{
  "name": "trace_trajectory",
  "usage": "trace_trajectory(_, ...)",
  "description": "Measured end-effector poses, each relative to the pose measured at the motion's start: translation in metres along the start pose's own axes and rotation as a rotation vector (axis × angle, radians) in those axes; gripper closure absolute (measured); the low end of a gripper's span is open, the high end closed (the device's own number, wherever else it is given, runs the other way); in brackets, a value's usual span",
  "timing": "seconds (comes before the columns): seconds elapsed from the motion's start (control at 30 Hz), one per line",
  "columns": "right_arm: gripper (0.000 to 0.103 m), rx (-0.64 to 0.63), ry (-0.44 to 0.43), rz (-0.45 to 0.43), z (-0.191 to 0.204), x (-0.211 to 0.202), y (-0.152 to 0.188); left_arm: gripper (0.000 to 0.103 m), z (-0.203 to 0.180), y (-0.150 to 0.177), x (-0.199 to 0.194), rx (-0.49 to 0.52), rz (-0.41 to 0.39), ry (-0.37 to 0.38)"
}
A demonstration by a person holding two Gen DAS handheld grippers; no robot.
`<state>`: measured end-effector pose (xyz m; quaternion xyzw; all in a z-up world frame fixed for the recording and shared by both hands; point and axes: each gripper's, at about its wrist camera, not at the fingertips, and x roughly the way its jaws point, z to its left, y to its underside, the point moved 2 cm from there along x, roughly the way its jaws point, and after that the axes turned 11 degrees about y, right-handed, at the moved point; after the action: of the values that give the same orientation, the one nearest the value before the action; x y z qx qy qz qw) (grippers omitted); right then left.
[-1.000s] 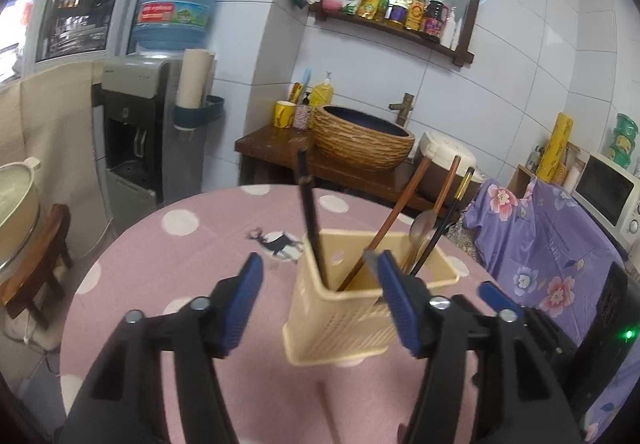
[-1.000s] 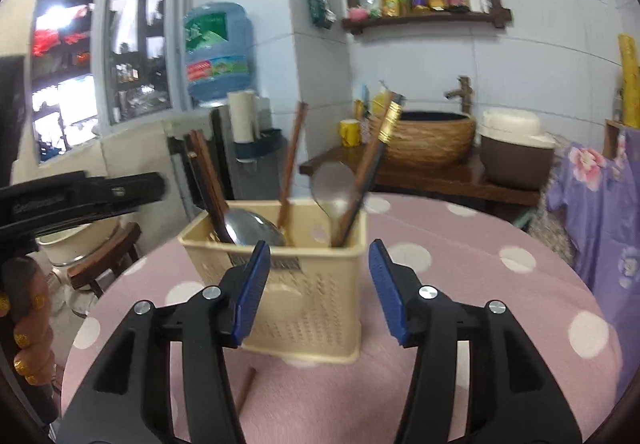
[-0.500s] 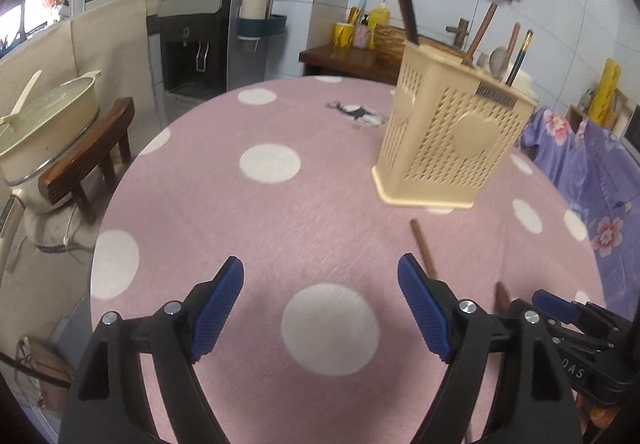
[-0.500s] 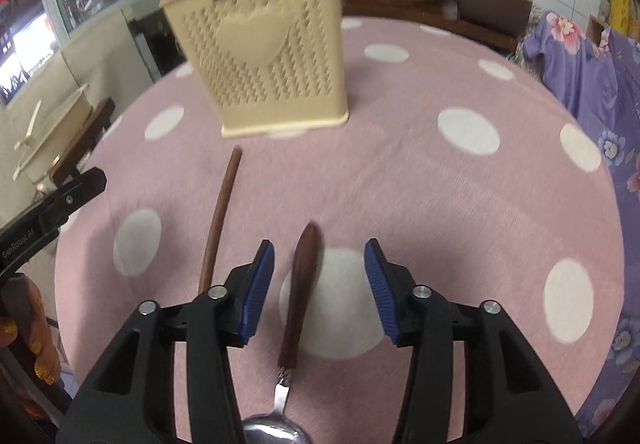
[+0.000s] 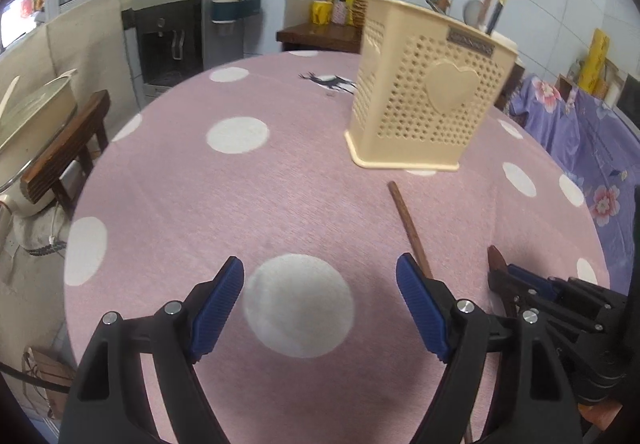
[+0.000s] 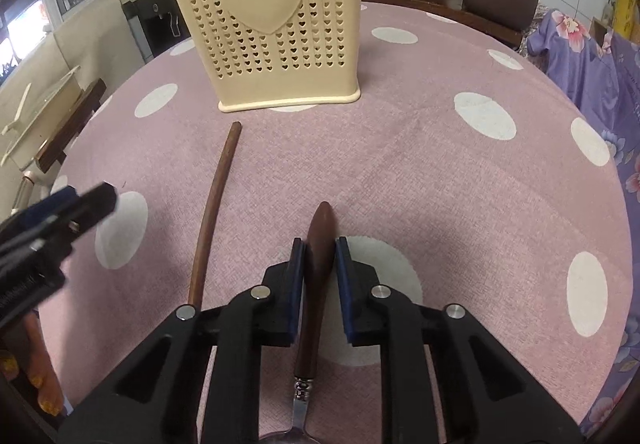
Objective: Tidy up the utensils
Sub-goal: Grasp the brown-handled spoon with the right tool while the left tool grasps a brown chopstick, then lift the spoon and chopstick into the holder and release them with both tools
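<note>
Right gripper (image 6: pixel 319 256) angled steeply down at the table (image 6: pixel 420 171); its jaws have just been closing and now clamp the spoon's (image 6: pixel 318 264) brown handle, bowl cut off below. Left gripper (image 5: pixel 320 304) tilted down, wide open, empty. One chopstick (image 6: pixel 212 211) lies loose between them. Utensil holder (image 6: pixel 272 23) stands beyond, contents mostly hidden.

A cream perforated plastic utensil holder (image 6: pixel 268 23) stands upright on the round table in its pink polka-dot cloth (image 6: pixel 440 179), at twelve o'clock from the right gripper (image 6: pixel 318 256). A long brown wooden chopstick (image 6: pixel 212 211) lies flat on the cloth at eleven o'clock, just short of the holder's base. The wooden-handled metal spoon (image 6: pixel 320 244) lies beside it, its handle between that gripper's jaws. The left gripper (image 5: pixel 320 284) hangs over the cloth at nine o'clock, chopstick just beside its right finger.
</note>
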<state>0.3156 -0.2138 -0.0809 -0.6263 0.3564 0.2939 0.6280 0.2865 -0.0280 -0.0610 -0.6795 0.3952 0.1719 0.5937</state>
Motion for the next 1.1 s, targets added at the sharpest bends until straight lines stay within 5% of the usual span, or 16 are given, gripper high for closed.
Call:
trace_trajectory(0.27, 0.086, 0.093, 0.010, -0.060, -0.038, -0.022, -0.006, 0.056, -0.036, -0.010, 0.045, 0.008, 0.138, 0.118)
trace_trajectory(0.47, 0.086, 0.115, -0.002, -0.093, -0.050, -0.035, -0.005, 0.082, -0.053, -0.019, 0.069, 0.060, 0.157, 0.041)
trace_trajectory(0.73, 0.086, 0.126, -0.020, -0.110, -0.055, -0.038, -0.006, 0.092, -0.055, -0.032, 0.083, 0.084, 0.152, -0.023)
trace_trajectory(1.1, 0.087, 0.152, -0.076, -0.153, -0.058, -0.046, -0.005, 0.094, -0.048, -0.038, 0.066, 0.001, 0.082, 0.057)
